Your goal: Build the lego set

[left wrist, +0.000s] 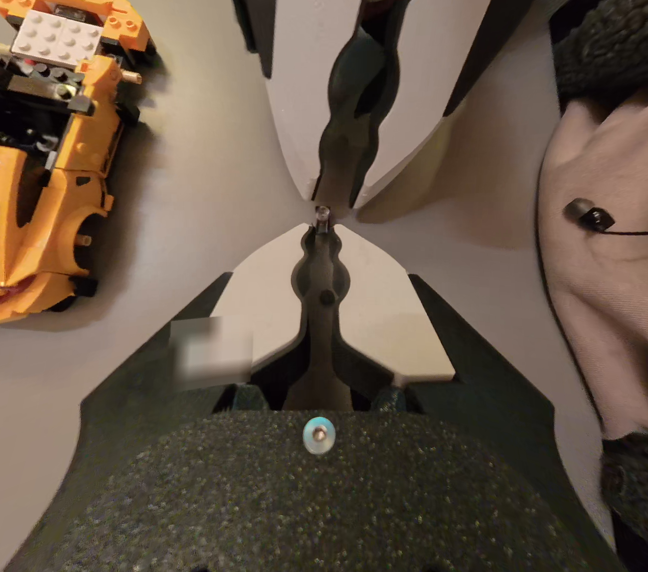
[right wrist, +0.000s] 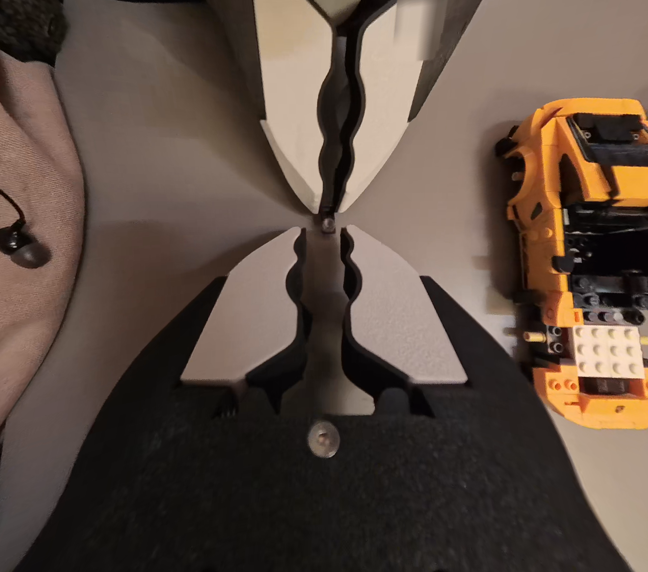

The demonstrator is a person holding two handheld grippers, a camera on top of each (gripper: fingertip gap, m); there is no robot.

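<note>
A partly built orange and black lego car with a white studded plate lies on the grey table at the left; it also shows in the right wrist view at the right. My two grippers face each other tip to tip above the table. My left gripper is shut on a small dark lego piece with a round, pale stud. My right gripper is open a little. Its fingertips stand on either side of that small piece, just short of it.
A beige soft surface with a black earbud on it borders the table at the right, with dark knit fabric beside it. It shows at the left in the right wrist view. Bare table surrounds the grippers. The tips of both grippers are at nearly the same place.
</note>
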